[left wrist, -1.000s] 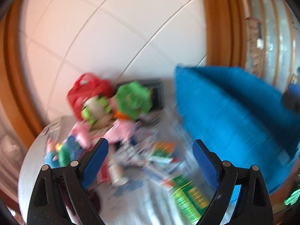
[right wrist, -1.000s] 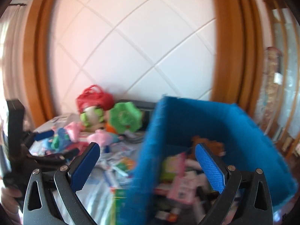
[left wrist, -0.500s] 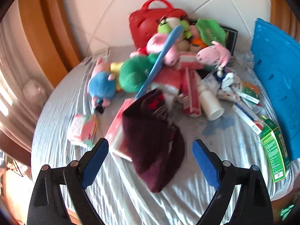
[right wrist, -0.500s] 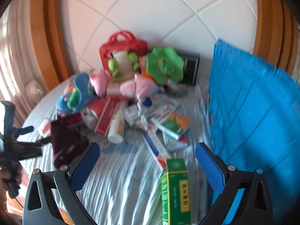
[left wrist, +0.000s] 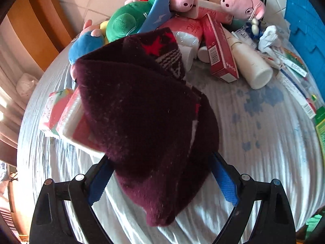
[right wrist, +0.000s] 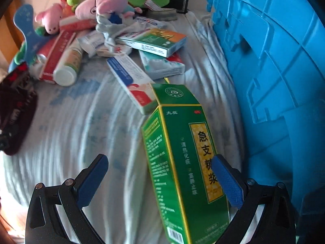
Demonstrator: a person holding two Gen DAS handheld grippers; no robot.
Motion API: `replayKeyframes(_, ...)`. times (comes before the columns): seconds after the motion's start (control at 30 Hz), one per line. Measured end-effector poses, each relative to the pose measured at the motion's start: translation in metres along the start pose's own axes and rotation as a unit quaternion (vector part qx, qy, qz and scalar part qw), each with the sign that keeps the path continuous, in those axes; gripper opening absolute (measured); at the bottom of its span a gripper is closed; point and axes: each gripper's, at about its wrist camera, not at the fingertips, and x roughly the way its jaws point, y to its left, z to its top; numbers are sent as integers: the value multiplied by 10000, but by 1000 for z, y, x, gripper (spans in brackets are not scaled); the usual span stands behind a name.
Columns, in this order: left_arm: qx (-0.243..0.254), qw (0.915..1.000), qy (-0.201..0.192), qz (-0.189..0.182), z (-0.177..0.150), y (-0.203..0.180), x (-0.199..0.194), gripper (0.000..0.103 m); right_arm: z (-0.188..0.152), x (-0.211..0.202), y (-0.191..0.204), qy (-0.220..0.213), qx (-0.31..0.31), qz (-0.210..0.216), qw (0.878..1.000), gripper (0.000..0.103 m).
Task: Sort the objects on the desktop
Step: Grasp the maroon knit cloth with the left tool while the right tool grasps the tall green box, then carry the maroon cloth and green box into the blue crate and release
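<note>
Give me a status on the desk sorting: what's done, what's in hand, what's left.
Done: nothing that these views show. In hand: nothing gripped. The left hand-held gripper stands open around the maroon cloth; the right hand-held gripper stands open at the green medicine box. Left: plush toys, red box, white bottle remain outside the blue crate.

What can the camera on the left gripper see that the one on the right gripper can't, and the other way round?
Only the left wrist view shows the blue plush toy and the pink packet beside the maroon cloth. Only the right wrist view shows the big green medicine box lying between the open right gripper fingers. Both show the cloth, the white bottle, the pink pig plush and the blue crate.
</note>
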Motion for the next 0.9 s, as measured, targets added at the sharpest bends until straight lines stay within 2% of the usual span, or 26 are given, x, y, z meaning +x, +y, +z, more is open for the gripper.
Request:
replayKeyframes(0.1, -22, 9999, 111, -82, 3, -3, 12, 92, 0, 10, 7, 52, -302, -477, 9984, 103)
replayKeyframes(0.17, -347, 9983, 258, -392, 7, 6, 18, 90, 2, 19, 4, 156, -242, -737, 9969, 103)
replayKeyframes(0.2, -525, 9965, 327, -566, 9, 11, 20, 84, 3, 24, -2, 237, -115, -741, 9969, 103)
replayKeyframes(0.27, -832, 9924, 389, -816, 9, 23, 19, 47, 3, 31, -16, 438, 288, -494, 9974, 103)
replayKeyframes(0.3, -886, 9916, 377, -866, 9, 25, 16, 40, 2, 33, -23, 542, 463, -346, 9969, 103)
replayKeyframes(0.37, -772, 9939, 275, -732, 6, 24, 5, 31, -2, 33, -31, 653, 580, -151, 9961, 103)
replayKeyframes(0.4, -699, 9949, 222, -687, 4, 23, -2, 29, -5, 31, -31, 653, 546, -90, 9963, 102)
replayKeyframes(0.47, -589, 9959, 80, -687, 0, 19, -19, 27, -9, 24, -28, 598, 457, -54, 9972, 83)
replayKeyframes(0.5, -560, 9959, 1, -715, -2, 17, -27, 26, -10, 17, -25, 510, 381, -122, 9979, 63)
replayKeyframes(0.53, -536, 9958, -106, -729, -3, 15, -38, 26, -10, 12, -23, 425, 322, -190, 9984, 60)
replayKeyframes(0.73, -502, 9940, -745, -620, 6, 16, -93, 24, 2, -29, -10, -101, 311, 442, 9985, 59)
replayKeyframes(0.9, -420, 9886, -1379, -438, 33, 18, -139, 23, 25, -97, 7, -1008, 200, 890, 9907, 59)
